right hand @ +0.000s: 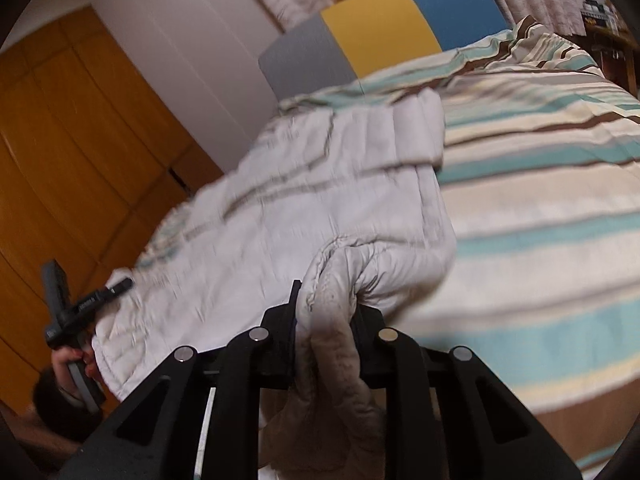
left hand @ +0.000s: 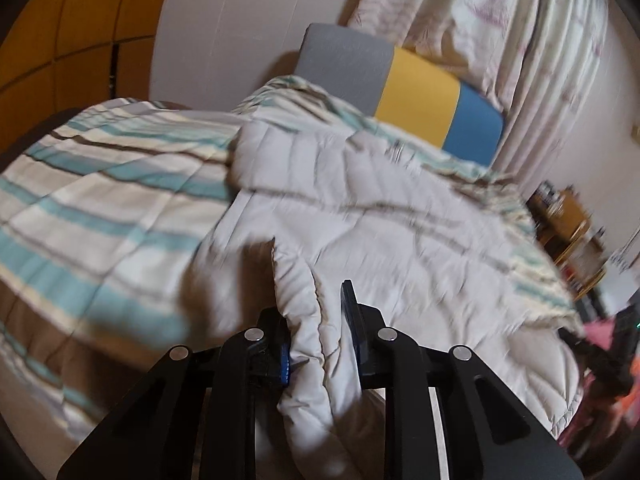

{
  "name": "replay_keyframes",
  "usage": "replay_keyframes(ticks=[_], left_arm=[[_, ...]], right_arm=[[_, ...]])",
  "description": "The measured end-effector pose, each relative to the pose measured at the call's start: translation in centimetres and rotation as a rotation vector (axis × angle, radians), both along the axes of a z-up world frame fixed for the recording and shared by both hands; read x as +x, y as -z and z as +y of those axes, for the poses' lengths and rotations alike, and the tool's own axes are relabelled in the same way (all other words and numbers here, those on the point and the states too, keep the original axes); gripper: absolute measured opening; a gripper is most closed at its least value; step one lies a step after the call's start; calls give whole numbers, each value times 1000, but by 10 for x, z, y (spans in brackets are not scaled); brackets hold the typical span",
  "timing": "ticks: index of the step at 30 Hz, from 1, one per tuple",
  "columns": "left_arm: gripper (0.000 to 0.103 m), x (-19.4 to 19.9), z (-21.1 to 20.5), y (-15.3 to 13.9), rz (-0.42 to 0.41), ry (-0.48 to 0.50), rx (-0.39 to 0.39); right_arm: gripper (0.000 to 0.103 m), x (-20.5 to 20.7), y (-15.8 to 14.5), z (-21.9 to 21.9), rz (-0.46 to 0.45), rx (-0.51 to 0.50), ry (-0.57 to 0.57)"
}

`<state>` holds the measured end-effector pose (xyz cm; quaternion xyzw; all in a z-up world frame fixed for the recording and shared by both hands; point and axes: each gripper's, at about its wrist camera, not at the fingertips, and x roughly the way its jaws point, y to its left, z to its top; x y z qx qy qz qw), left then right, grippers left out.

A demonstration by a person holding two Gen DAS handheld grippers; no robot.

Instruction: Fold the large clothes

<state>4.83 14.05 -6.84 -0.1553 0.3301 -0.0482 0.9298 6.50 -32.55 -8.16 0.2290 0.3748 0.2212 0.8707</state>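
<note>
While both claws clamp its near hem, the pale quilted coat [left hand: 360, 208] lies spread across the bed's striped bedspread [left hand: 100, 184], its far end reaching toward the grey, yellow and blue headboard [left hand: 420, 96].

Item: left claw [left hand: 316, 332]. Clenched on a bunched fold of the coat's near edge; fabric fills the gap between the blue pads.

Item: right claw [right hand: 326, 312]. Clenched on a thick gathered wad of the same edge; cloth hangs down behind the fingers.

Item: left gripper as seen from the right wrist view [right hand: 76, 312], at the coat's far-left corner, held by a person's hand [right hand: 74, 360].

Item: surroundings. Wooden wardrobe [right hand: 80, 140] beside the bed; patterned curtain [left hand: 520, 40] behind the headboard.

Step in hand, as judged: lifting the near hem to carry it over toward the far end, halving the garment.

Handling notes: raise both corners evenly so the hem stays taut between them; padded fabric is bulky and may slip, so grip firmly; lay hem on the far edge squarely before letting go, then smooth trapped air out.
</note>
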Motion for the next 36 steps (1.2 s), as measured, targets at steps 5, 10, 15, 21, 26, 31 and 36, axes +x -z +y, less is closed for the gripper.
replay_keyframes(ticks=[5,10,15,21,26,31,36], left_arm=[[21,56,17,-11,35,-6,-94],[21,108,25,-10,68,-19,-152],[21,159,23,-6,104,-32,-159],[43,196,34,2,90,-74,-195],[66,200,43,8,52,-97,-199],[91,181,63,2,-70,-208,-212],[91,166,64,12,-67,-152,-79]], right_arm=[[18,48,-14,-7,-3,74,42],[18,98,-7,-10,72,132,91],[18,150,12,-13,142,175,132],[24,187,38,-22,198,245,195],[36,194,44,-23,160,241,211],[64,195,37,-27,77,295,222],[90,171,17,-37,-56,332,233]])
